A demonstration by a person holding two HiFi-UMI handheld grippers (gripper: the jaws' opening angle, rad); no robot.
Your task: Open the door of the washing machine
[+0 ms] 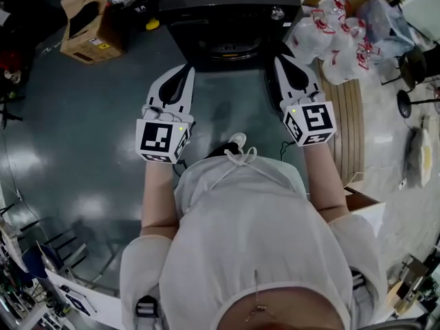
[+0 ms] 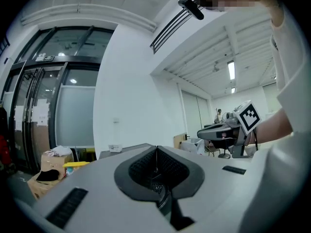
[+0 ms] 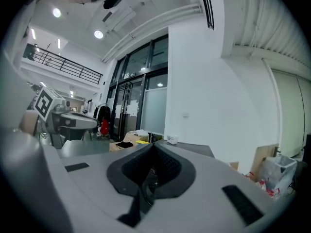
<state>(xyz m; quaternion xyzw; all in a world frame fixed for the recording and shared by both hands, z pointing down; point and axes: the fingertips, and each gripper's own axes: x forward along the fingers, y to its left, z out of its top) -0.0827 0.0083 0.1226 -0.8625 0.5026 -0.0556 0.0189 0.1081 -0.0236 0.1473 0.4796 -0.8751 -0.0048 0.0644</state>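
The dark washing machine [image 1: 230, 9] stands on the floor straight ahead of me, with its round door [image 1: 232, 48] facing me and closed. My left gripper [image 1: 185, 70] is held out short of the machine's front, left of the door, shut with nothing in it. My right gripper [image 1: 280, 60] hangs at the door's right side, also shut and empty. In the left gripper view the jaws [image 2: 156, 150] meet in a thin line, and the right gripper [image 2: 228, 130] shows at the right. The right gripper view shows its jaws [image 3: 151, 147] closed together, level, facing a white wall.
A cardboard box [image 1: 86, 26] sits on the floor left of the machine, with a yellow item [image 1: 152, 25] beside it. Several white plastic bags [image 1: 330, 40] are heaped at the right, above a wooden slatted board [image 1: 350, 115]. A black stool [image 1: 416, 81] stands far right.
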